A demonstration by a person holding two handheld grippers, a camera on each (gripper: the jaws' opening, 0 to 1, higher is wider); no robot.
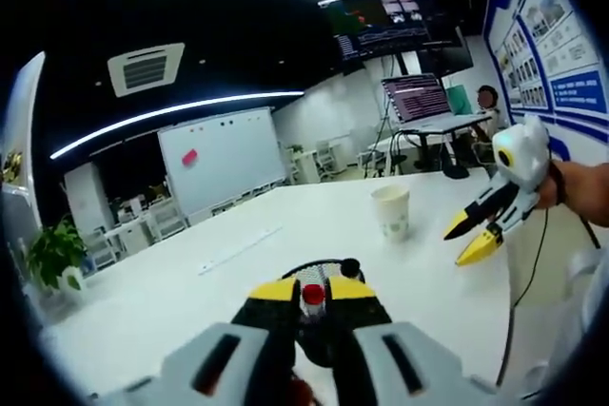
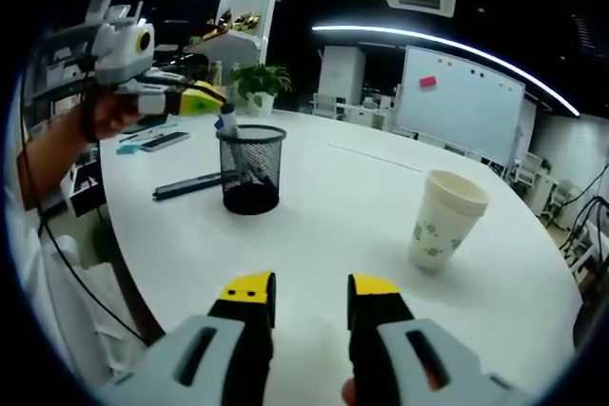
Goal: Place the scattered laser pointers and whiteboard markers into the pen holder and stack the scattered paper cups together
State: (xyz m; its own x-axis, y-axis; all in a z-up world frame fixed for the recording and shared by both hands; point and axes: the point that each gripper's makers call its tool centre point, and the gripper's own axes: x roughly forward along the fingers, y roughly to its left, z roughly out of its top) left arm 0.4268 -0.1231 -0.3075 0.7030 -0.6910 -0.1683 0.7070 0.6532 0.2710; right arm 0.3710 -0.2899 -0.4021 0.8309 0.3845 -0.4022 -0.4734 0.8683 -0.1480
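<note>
- Clamping a red-capped whiteboard marker (image 1: 313, 294), the left gripper (image 1: 313, 290) hovers over the black mesh pen holder (image 2: 251, 168).
- Right gripper (image 2: 309, 292) jaws apart, apparently empty, near the white paper cup (image 2: 444, 219).

Dim office room lit by curved ceiling strips

A large white table (image 2: 333, 206) is seen in front of a whiteboard (image 1: 221, 157); a ceiling vent (image 1: 145, 68), hanging screens (image 1: 385, 18), a potted plant (image 2: 259, 83) and poster-covered wall (image 1: 557, 40) are shown.
</note>
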